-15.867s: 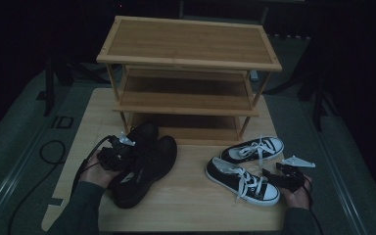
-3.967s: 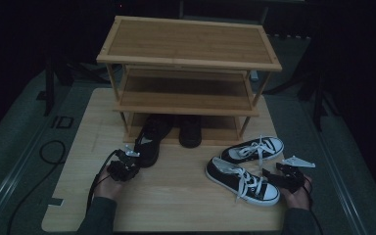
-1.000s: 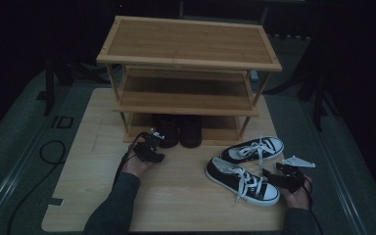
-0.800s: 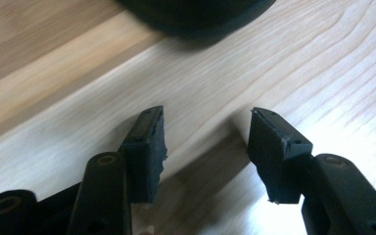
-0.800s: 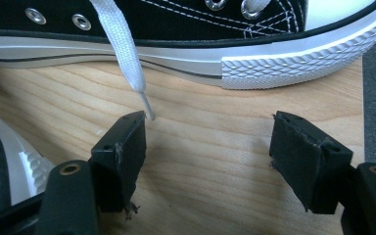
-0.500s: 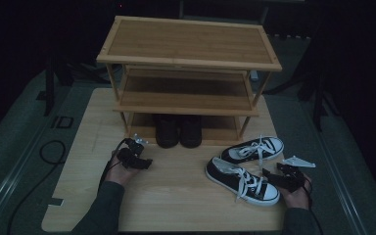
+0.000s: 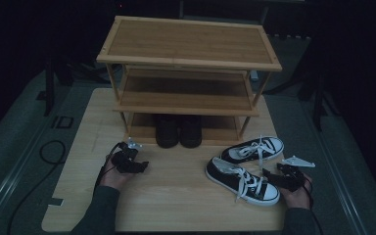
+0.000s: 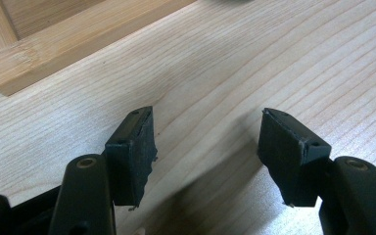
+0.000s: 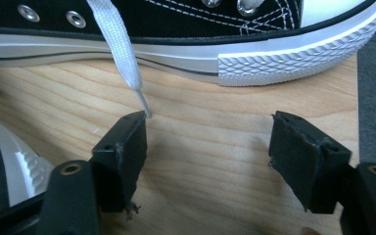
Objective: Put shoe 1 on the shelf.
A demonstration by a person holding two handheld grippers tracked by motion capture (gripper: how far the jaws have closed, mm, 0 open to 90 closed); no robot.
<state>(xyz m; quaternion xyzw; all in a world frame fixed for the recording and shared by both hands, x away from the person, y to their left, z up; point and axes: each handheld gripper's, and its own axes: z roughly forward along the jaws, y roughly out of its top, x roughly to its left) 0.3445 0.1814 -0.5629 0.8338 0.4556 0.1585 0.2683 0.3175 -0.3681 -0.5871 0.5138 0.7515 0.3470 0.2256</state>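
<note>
Opening left gripper [image 7: 138,165], empty | right gripper [image 7: 269,172] open beside sneaker [image 7: 242,180]

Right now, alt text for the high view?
A three-tier wooden shoe rack holds black shoes on its bottom shelf; two black-and-white sneakers lie on the board. The left gripper is open and empty.

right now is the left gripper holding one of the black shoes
No, in the left gripper view the left gripper has its jaws open over bare table, and the black shoes sit under the rack.
</note>
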